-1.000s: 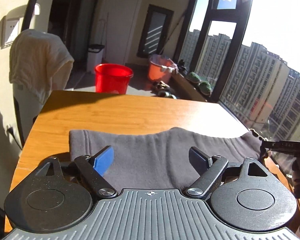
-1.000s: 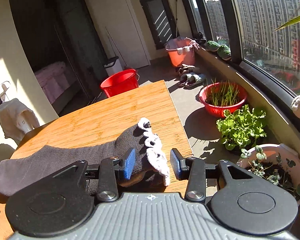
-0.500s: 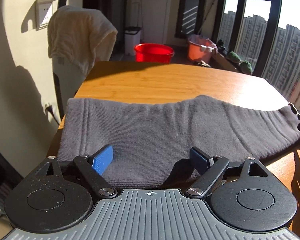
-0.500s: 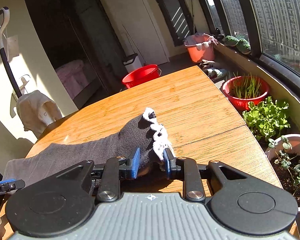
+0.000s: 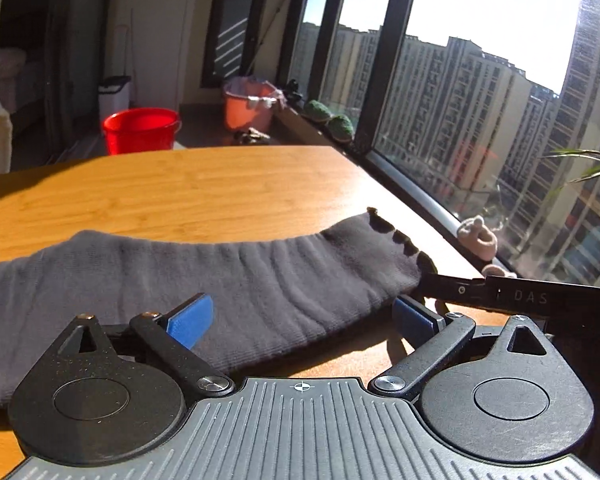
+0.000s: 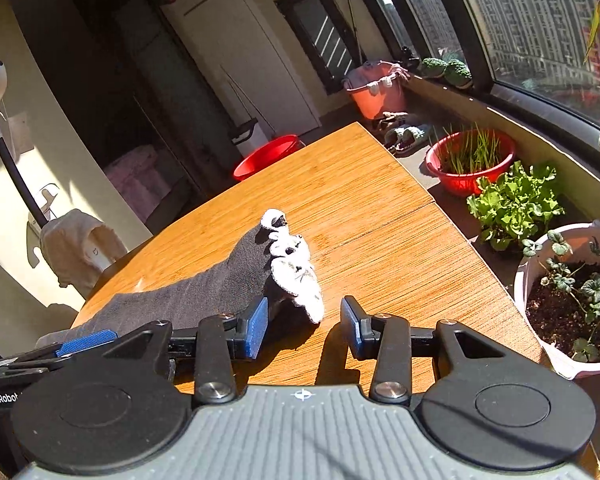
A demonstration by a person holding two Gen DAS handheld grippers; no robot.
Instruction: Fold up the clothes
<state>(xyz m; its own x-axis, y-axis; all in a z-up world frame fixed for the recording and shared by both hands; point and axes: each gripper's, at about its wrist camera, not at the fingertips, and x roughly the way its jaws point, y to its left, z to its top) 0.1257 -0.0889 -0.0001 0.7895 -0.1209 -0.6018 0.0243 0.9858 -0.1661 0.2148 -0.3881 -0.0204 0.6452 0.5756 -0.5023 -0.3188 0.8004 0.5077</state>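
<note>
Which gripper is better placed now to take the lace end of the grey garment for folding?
The right gripper, probably. It is open, and the white lace trim lies just ahead of its blue pads. The left gripper, also open, faces the grey garment mid-length.

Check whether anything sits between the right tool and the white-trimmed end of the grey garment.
Nothing visible does. The right tool is open, with the grey garment and its white trim lying just ahead of its left finger. Only bare wooden table shows around them.
</note>
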